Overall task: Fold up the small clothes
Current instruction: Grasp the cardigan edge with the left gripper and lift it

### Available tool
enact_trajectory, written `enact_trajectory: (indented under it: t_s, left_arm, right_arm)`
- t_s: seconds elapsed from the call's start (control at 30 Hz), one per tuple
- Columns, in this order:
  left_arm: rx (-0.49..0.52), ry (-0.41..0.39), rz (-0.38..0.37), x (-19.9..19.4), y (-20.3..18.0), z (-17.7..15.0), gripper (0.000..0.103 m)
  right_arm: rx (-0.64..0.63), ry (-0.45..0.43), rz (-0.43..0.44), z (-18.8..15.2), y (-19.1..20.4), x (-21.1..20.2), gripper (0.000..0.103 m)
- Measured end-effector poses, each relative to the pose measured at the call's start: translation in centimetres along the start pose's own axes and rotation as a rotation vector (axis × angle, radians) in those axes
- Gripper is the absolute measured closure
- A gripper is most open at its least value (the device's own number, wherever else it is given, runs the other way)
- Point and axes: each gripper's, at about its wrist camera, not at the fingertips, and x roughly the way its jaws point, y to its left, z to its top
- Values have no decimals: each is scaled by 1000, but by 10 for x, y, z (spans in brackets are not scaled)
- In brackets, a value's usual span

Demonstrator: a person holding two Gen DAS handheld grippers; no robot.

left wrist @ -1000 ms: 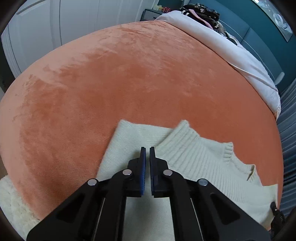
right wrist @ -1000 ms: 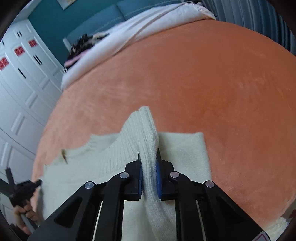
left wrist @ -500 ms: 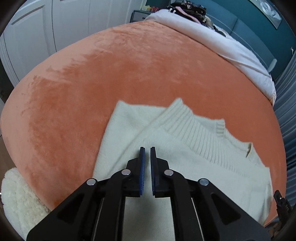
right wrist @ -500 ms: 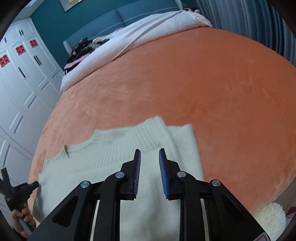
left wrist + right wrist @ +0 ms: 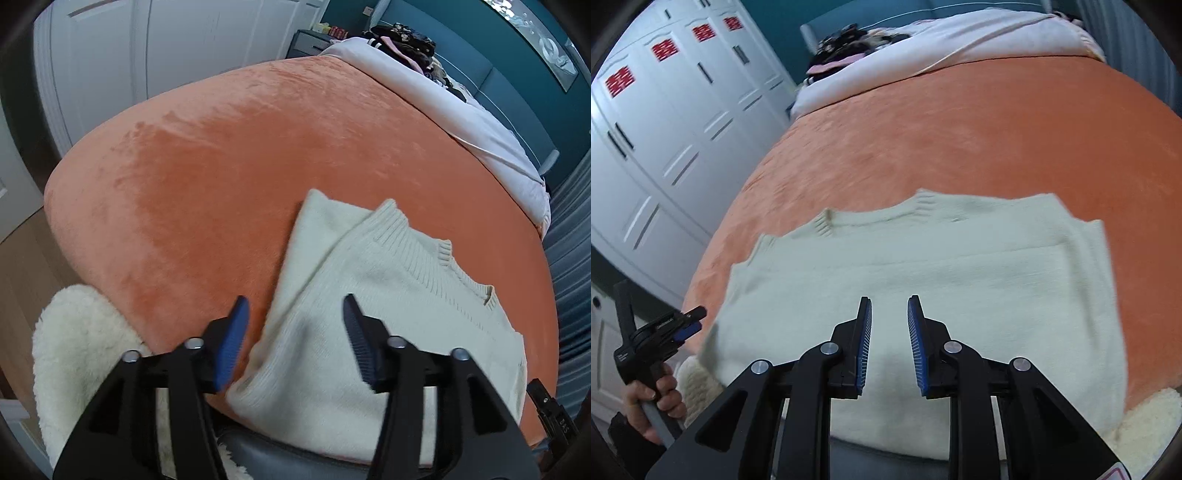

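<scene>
A cream knit sweater [image 5: 369,295] lies flat on the orange blanket [image 5: 221,166] near the bed's front edge, one sleeve folded across its body. It also shows in the right wrist view [image 5: 923,266]. My left gripper [image 5: 295,332] is wide open and empty, hovering over the sweater's left edge. My right gripper [image 5: 889,328] is open and empty above the sweater's lower middle. The left gripper also appears in the right wrist view [image 5: 687,325], held in a hand at the far left.
A fluffy cream rug [image 5: 81,350] lies below the bed's front edge. A white duvet [image 5: 443,103] and dark clothes [image 5: 406,33] lie at the bed's far end. White wardrobe doors [image 5: 665,129] stand beside the bed.
The right gripper let go of the folded sleeve, which now lies flat on the sweater. The left gripper opened wide. Both grippers drew back toward the bed's front edge.
</scene>
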Motion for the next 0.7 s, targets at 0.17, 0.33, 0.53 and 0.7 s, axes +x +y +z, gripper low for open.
enact_trajectory:
  t_s: [0.17, 0.33, 0.53, 0.7]
  left_arm:
    - [-130, 79, -77, 11, 29, -22, 19]
    - [-93, 116, -102, 30, 30, -39, 17]
    - [-81, 99, -122, 36, 29, -40, 22]
    - [-149, 100, -214, 35, 39, -37, 56]
  right_arm:
    - [-61, 111, 23, -10, 45, 53, 82]
    - [-93, 174, -22, -21, 57, 86, 84]
    - [-54, 147, -16, -12, 53, 77, 86]
    - [-43, 189, -37, -15, 40, 95, 88]
